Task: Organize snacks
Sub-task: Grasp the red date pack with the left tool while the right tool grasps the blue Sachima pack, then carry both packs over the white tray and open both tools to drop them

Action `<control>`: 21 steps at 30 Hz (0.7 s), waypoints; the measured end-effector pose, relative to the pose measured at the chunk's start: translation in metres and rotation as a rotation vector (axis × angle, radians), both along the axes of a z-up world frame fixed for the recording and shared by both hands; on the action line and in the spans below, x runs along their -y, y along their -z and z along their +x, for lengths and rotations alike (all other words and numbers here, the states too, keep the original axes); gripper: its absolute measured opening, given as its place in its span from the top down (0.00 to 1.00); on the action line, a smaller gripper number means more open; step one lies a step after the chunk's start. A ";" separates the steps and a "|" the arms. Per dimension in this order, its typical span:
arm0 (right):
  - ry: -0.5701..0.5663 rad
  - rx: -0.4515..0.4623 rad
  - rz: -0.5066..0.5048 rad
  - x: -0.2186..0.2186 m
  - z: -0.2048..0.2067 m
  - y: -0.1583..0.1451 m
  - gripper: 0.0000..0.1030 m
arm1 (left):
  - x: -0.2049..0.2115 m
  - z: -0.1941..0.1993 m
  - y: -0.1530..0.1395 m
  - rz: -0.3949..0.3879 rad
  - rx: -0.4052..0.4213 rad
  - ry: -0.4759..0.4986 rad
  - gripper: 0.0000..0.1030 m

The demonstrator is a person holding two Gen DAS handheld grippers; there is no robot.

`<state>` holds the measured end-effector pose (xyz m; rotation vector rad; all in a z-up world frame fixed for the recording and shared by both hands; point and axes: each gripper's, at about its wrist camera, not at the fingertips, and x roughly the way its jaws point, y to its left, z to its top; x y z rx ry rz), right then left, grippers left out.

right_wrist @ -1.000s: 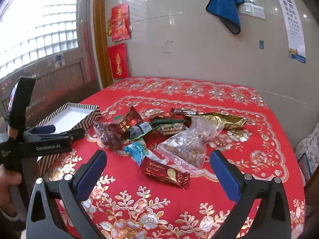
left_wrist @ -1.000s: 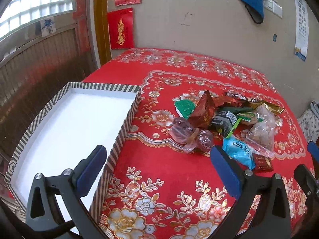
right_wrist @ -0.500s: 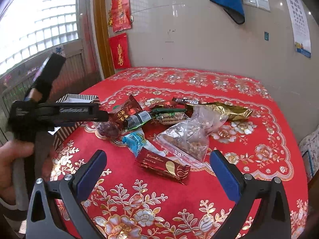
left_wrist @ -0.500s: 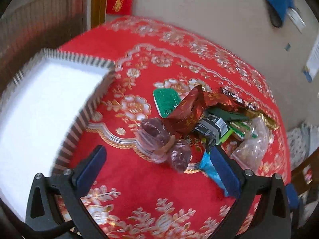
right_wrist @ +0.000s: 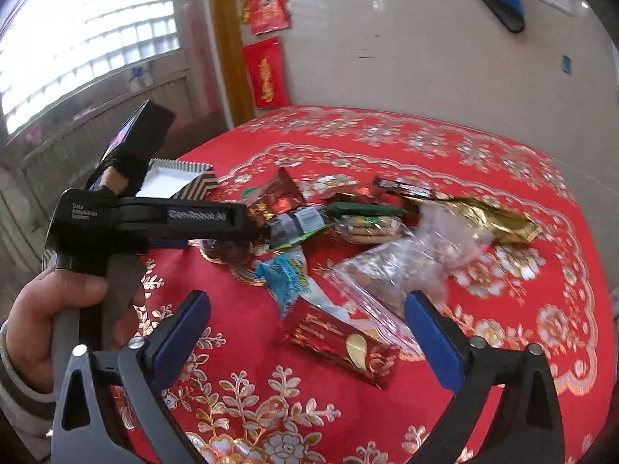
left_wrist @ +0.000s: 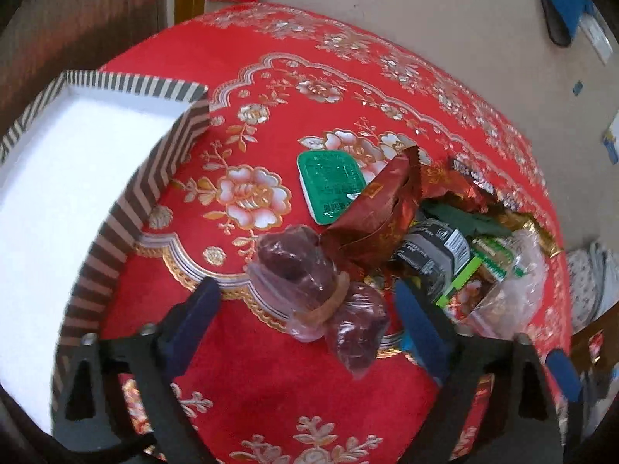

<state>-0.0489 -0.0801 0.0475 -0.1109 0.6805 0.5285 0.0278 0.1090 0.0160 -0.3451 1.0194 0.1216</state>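
A pile of snacks lies on the red flowered tablecloth (left_wrist: pixel 271 77). My left gripper (left_wrist: pixel 309 321) is open and hovers right over a clear bag of dark red dates (left_wrist: pixel 309 282), which sits between its jaws. Behind it lie a dark red foil packet (left_wrist: pixel 379 212), a green tub (left_wrist: pixel 329 181) and a black-and-green packet (left_wrist: pixel 437 251). My right gripper (right_wrist: pixel 309 324) is open above a red-and-gold bar (right_wrist: pixel 344 344), beside a blue packet (right_wrist: pixel 288 274) and a clear bag of nuts (right_wrist: pixel 394 266). The left gripper's body (right_wrist: pixel 154 220) shows in the right wrist view.
A striped box with a white inside (left_wrist: pixel 58 178) stands at the table's left; it also shows in the right wrist view (right_wrist: pixel 193 181). A gold packet (right_wrist: pixel 483 216) lies at the far right of the pile. A wall stands behind the table.
My left gripper has moved forward, right and down from the box until the bag of dates lies between its jaws. My right gripper has come slightly closer to the red-and-gold bar.
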 end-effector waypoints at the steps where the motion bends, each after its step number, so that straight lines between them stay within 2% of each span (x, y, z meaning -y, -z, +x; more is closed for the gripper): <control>1: -0.008 -0.003 -0.015 -0.003 0.003 0.001 0.10 | -0.001 -0.001 0.000 0.009 0.002 0.011 0.23; 3: -0.027 -0.017 -0.037 -0.009 0.008 0.005 0.19 | -0.004 -0.003 -0.001 0.003 0.008 0.038 0.29; 5: -0.065 -0.042 -0.039 -0.016 0.013 0.009 0.22 | -0.007 -0.007 -0.002 -0.023 0.020 0.074 0.47; 10: -0.114 -0.049 -0.103 -0.032 0.026 0.014 0.23 | -0.005 -0.010 -0.003 -0.001 0.021 0.140 0.51; 14: -0.153 -0.103 -0.149 -0.041 0.042 0.025 0.39 | -0.013 -0.017 -0.004 -0.014 0.008 0.168 0.52; 17: -0.160 -0.142 -0.142 -0.042 0.056 0.033 0.42 | -0.021 -0.021 -0.004 -0.035 0.003 0.174 0.53; 19: -0.170 -0.163 -0.139 -0.044 0.062 0.037 0.49 | -0.024 -0.025 -0.005 -0.032 0.002 0.176 0.53; 21: -0.179 -0.171 -0.148 -0.047 0.065 0.041 0.63 | -0.024 -0.028 -0.005 -0.027 0.001 0.184 0.53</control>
